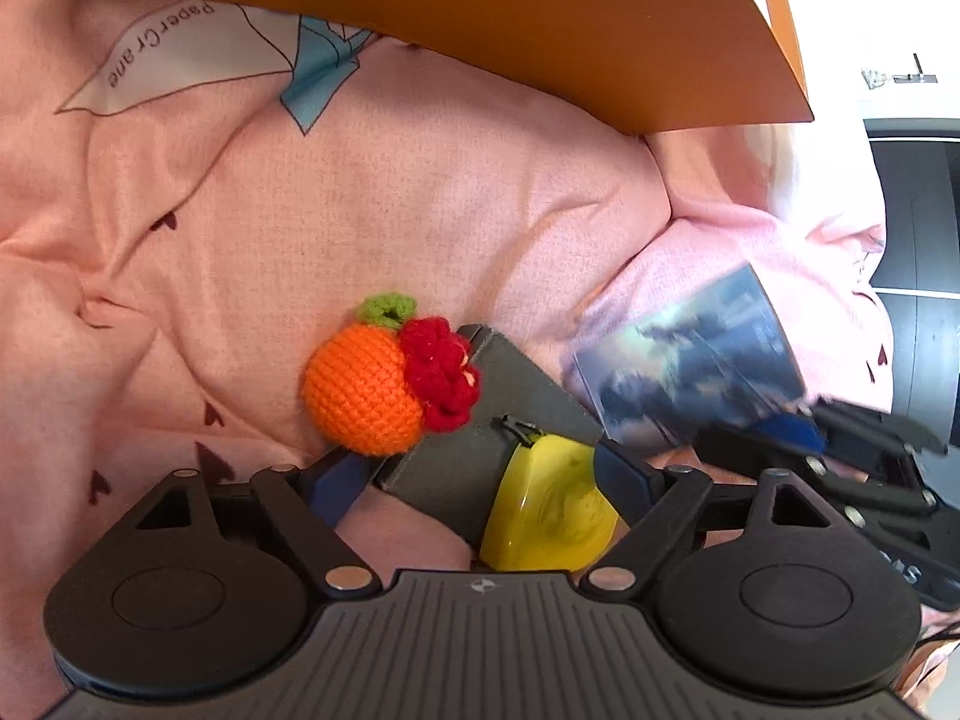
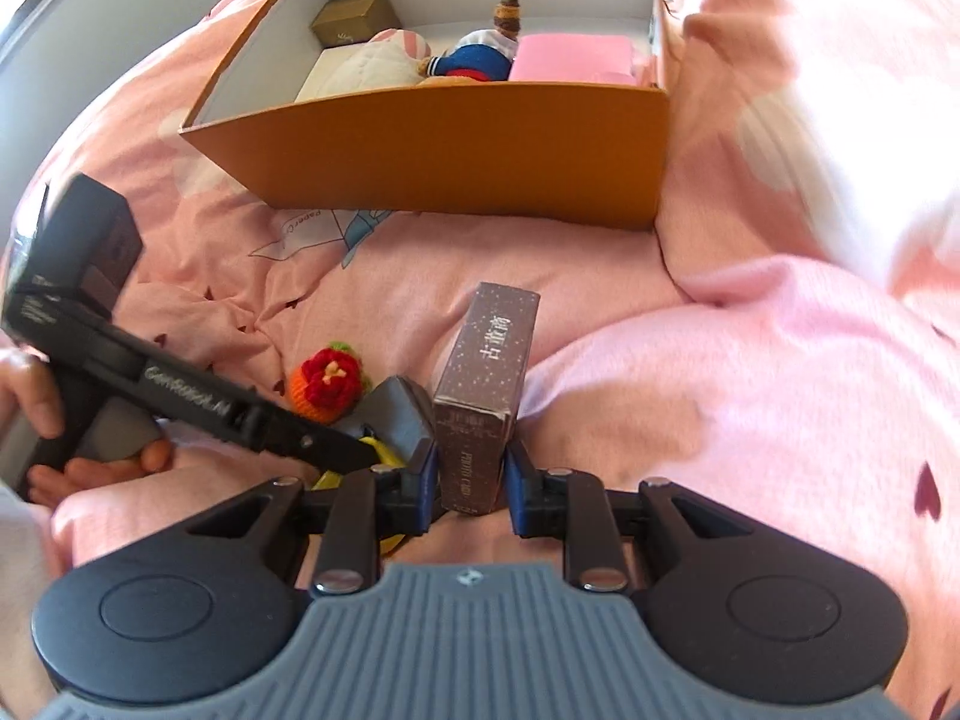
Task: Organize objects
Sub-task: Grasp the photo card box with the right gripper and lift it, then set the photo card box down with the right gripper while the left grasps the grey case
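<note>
Box [image 2: 486, 396] sits clamped in right hand-held gripper [image 2: 471, 477]; left hand-held gripper [image 1: 480, 474] straddles grey case [image 1: 480, 420], grip unclear.

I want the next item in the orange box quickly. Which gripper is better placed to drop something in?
Probably right. The right gripper already clamps the brown card box, with the orange box open straight ahead. The left gripper only straddles the grey case and yellow piece.

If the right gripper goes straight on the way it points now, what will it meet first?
Probably the orange box. The right gripper already holds the brown card box, and only pink bedding lies ahead before that wall. Depth is unclear.
</note>
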